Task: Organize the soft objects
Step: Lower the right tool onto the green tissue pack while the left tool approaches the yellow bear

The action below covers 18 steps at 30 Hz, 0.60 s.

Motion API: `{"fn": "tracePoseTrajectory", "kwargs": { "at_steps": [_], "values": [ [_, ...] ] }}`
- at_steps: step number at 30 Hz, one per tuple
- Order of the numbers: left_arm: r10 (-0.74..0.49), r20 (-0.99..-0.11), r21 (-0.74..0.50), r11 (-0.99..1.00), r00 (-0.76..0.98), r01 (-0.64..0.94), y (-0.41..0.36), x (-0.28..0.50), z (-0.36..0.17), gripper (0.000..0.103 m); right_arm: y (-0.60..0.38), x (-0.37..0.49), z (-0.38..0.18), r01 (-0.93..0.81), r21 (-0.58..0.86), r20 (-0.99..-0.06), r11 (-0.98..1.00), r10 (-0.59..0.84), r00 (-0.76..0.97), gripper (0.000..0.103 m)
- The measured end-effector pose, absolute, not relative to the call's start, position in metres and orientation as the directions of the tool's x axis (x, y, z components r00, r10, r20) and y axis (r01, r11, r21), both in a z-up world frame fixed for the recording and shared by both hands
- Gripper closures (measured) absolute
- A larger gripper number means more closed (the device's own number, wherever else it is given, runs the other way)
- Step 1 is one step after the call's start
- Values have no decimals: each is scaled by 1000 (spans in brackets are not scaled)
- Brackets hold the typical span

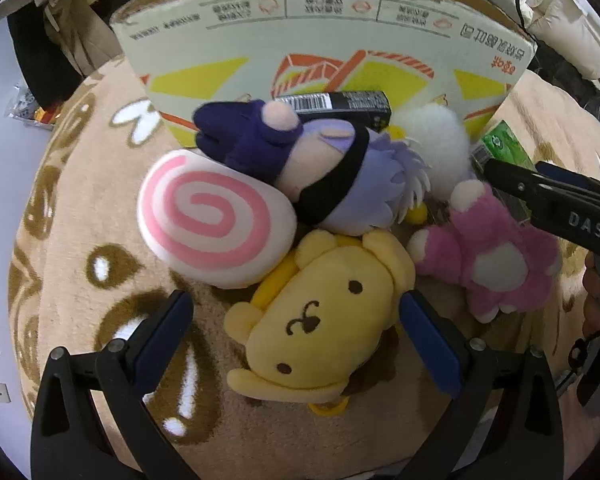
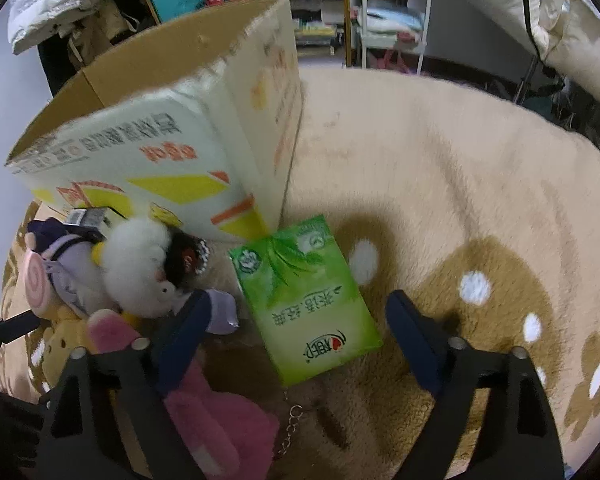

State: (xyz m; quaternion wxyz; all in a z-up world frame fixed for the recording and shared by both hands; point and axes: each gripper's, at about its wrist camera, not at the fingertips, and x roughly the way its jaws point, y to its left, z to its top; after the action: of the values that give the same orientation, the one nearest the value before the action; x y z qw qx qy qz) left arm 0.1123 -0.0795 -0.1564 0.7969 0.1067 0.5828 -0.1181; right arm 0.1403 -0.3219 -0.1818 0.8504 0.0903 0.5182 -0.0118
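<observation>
Left-wrist view: the left tool [image 1: 298, 334] points steeply down over a tan plush blanket [image 1: 80, 208], its jaws released and spread either side of a yellow dog plush [image 1: 320, 312]; the right pad lies just beside the toy's flank, the left pad stands clear of it. Ahead and left of this tool lies a pink-and-white spiral cushion [image 1: 212, 216]; directly ahead, a purple-haired doll with a black blindfold [image 1: 332, 176] rests on the cushion and on the dog. Behind the doll are a black barcoded box [image 1: 340, 106] and a white fluffy plush [image 1: 440, 144]. Ahead and right lies a pink plush [image 1: 488, 256], with the other tool's dark fingers above it. A printed cardboard carton [image 1: 324, 40] stands open-topped at the far side.

Right-wrist view: the right tool [image 2: 296, 340] is likewise released, jaws wide, with a green tissue pack [image 2: 304, 300] lying between them, touched by neither pad. The pink plush lies under its left finger [image 2: 180, 336]; the carton stands ahead and left.
</observation>
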Motion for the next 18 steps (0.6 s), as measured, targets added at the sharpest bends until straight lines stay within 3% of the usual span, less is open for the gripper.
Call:
{"fn": "tracePoseTrajectory", "kwargs": {
  "at_steps": [5,7,10,14,18],
  "values": [
    [-81,-959,7,951,272,309,-83,116,-163,3,-322,148,-188,97,124,-895,987,69,440,35],
    [-91,-961,-8,954,262,300,-82,119,-166,4,-323,150,-191,92,126,-899,988,74,432,36],
    [-122,-963,-45,952,240,302,-82,121,-170,12,-323,149,-194,90,133,-899,987,82,430,37],
    [-136,-964,-65,953,228,295,-83,123,-176,14,-321,150,-196,85,122,-901,989,74,427,38],
    [-170,-965,-107,951,198,291,-82,123,-181,25,-318,151,-196,86,114,-903,990,67,424,38]
  ]
}}
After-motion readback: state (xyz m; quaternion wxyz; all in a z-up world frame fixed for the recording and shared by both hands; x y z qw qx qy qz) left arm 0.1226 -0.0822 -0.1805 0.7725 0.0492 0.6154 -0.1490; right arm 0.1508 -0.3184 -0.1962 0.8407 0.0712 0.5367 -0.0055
